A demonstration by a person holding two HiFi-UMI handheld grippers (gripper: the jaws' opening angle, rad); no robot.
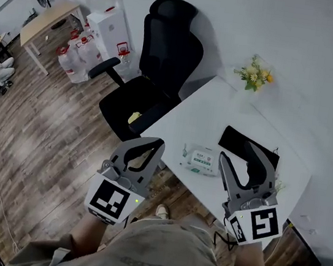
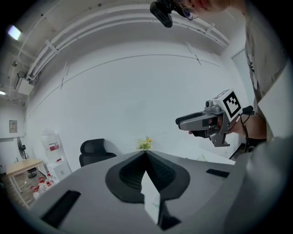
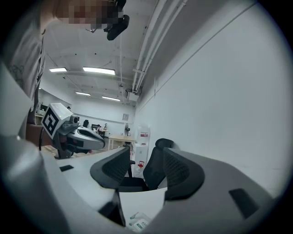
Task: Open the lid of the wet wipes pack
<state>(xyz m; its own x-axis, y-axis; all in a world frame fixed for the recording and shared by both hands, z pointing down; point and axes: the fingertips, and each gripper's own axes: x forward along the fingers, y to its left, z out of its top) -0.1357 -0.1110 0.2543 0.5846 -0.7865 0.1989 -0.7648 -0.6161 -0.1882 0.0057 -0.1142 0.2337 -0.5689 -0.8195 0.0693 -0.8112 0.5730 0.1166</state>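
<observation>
The left gripper (image 1: 156, 141), jaws tip to tip on nothing, hangs left of the wet wipes pack (image 1: 202, 161). The right gripper (image 1: 236, 151), jaws spread and empty, hovers just right of the pack. The pack lies flat on the white table (image 1: 220, 106). It is probably light, soft-bodied and slick: pin the body and lift the stiff lid by its lip.

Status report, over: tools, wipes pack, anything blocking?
Left tool shut, empty. Right tool open, empty, over the white table. Wet wipes pack flat on it, lid looks shut, untouched. Black pad beside it, not blocking.
</observation>
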